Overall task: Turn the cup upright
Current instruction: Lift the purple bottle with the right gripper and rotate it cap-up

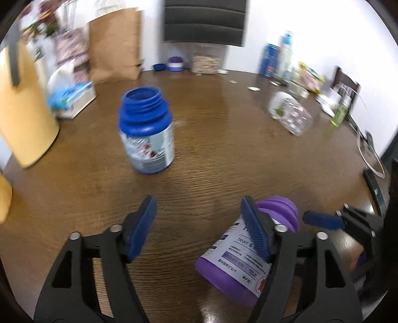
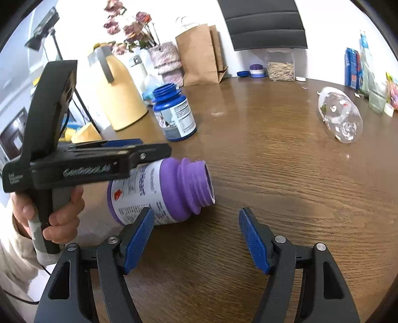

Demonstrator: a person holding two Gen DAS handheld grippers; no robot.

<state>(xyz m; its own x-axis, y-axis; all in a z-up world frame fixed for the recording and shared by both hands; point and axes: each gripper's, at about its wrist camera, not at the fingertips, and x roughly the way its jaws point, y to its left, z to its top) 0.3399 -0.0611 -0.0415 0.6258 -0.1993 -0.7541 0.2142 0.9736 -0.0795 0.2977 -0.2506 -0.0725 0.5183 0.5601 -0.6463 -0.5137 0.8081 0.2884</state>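
Note:
A purple open-mouthed bottle (image 2: pixel 164 191) with a white label lies on its side on the wooden table (image 2: pixel 273 174), mouth pointing right. It also shows in the left wrist view (image 1: pixel 238 256), behind my left gripper's right finger. My left gripper (image 1: pixel 199 223) is open and empty, just left of the bottle; from the right wrist view its body (image 2: pixel 99 161) hovers over the bottle's base end. My right gripper (image 2: pixel 196 236) is open and empty, just in front of the bottle's neck. A blue bottle (image 1: pixel 146 129) stands upright, mouth open. A clear plastic bottle (image 2: pixel 340 114) lies on its side.
A yellow thermos jug (image 2: pixel 119 94), a brown paper bag (image 2: pixel 199 54), dried flowers (image 2: pixel 129 27) and a tissue box (image 1: pixel 74 99) line the back left. A jar (image 2: pixel 279 65), small lids (image 2: pixel 256 70) and packets (image 2: pixel 353 67) stand at the back right. A dark chair back (image 2: pixel 263 22) is behind the table.

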